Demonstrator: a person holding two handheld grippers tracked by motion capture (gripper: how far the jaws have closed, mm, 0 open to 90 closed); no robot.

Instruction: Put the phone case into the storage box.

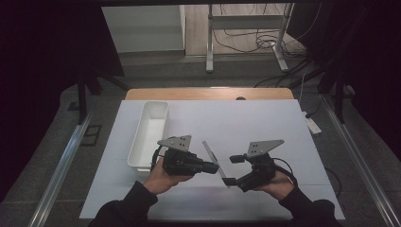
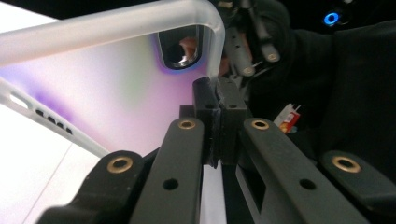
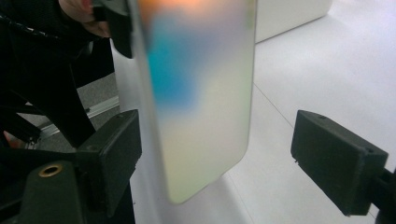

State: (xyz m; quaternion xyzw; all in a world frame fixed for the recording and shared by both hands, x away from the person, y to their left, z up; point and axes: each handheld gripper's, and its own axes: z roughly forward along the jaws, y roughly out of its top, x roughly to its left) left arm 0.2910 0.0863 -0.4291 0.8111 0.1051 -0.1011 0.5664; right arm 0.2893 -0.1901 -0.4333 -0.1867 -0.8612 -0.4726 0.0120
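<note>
No brand, label or writing can be read on anything here.

The thing in hand is a frosted, translucent phone case (image 1: 213,158) of soft-looking plastic, with rounded corners, a dark oval camera opening near one corner and a row of small slots along one edge. Its flat back catches violet, green and blue tints. In the high view it shows edge-on as a thin pale strip, raised off the white table sheet (image 1: 265,123), to the right of the white rectangular plastic bin (image 1: 149,132) and well apart from it.

The left gripper (image 2: 217,100) has its two black jaws closed together on the rim of the case beside the camera opening; the pads pinch the thin wall between them. The left hand (image 1: 163,177) comes in nearest the case's left, wrapped round the gripper body, which lies roughly level and points right towards the case.

The right gripper (image 3: 215,149) stands wide apart, one pad on each side of the case's lower end; neither pad presses on it, and a clear gap shows on the far side. The right hand (image 1: 276,182) is just right of the case, gripper angled up and left.

Beyond the case lies the bin, then the table's wooden edge (image 1: 208,93).
</note>
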